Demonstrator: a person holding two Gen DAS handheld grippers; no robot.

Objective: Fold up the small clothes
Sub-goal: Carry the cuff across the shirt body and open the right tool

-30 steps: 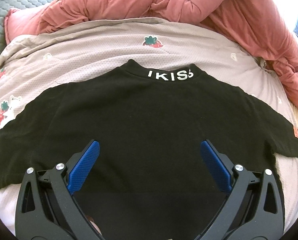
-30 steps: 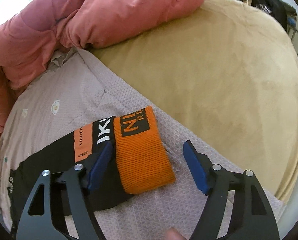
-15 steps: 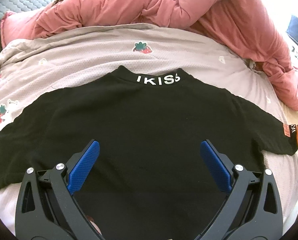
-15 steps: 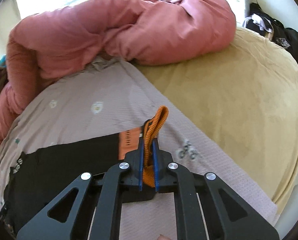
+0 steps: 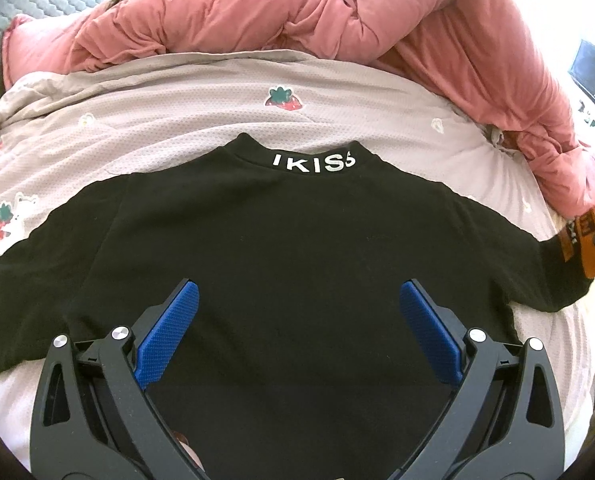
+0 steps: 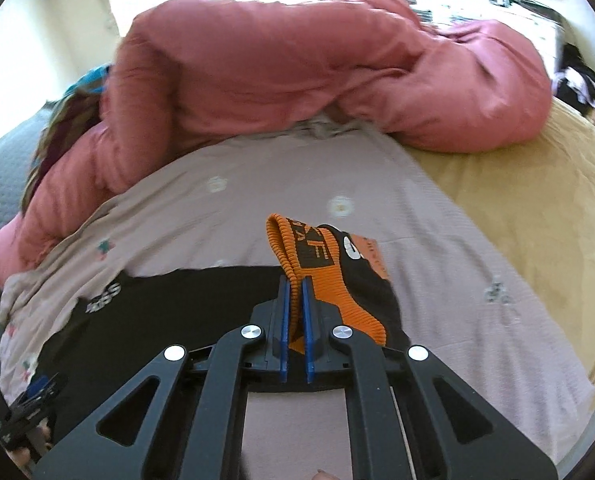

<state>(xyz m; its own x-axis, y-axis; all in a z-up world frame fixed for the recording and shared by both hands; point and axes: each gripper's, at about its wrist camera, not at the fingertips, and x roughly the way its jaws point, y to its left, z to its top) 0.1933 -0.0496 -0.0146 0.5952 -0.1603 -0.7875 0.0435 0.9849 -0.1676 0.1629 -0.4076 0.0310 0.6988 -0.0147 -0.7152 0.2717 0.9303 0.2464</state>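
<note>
Shirt: a black top [image 5: 297, 264] lies spread flat, back up, on a pale blanket [image 5: 177, 112] printed with strawberries; white lettering runs across the collar [image 5: 313, 163].
Cuff: the orange ribbed cuff [image 6: 321, 276] of one sleeve is lifted clear of the blanket, black lettering on its band.
Right claw: the right gripper [image 6: 295, 312] is clamped on that cuff, blue pads pressed against the knit from both sides; the sleeve's black cloth hangs beside it.
Left claw: the left gripper [image 5: 297, 320] hovers above the shirt's lower body, jaws spread wide, nothing between the blue pads [image 5: 169, 332].
From the left camera: the raised cuff [image 5: 585, 248] shows at the far right edge, at the end of the outstretched sleeve.
Surroundings: a rumpled pink quilt [image 5: 337, 20] is heaped behind the blanket; a tan sheet [image 6: 537, 208] covers the bed beside the blanket.
Person: a fingertip [image 5: 187, 454] shows under the left claw.
</note>
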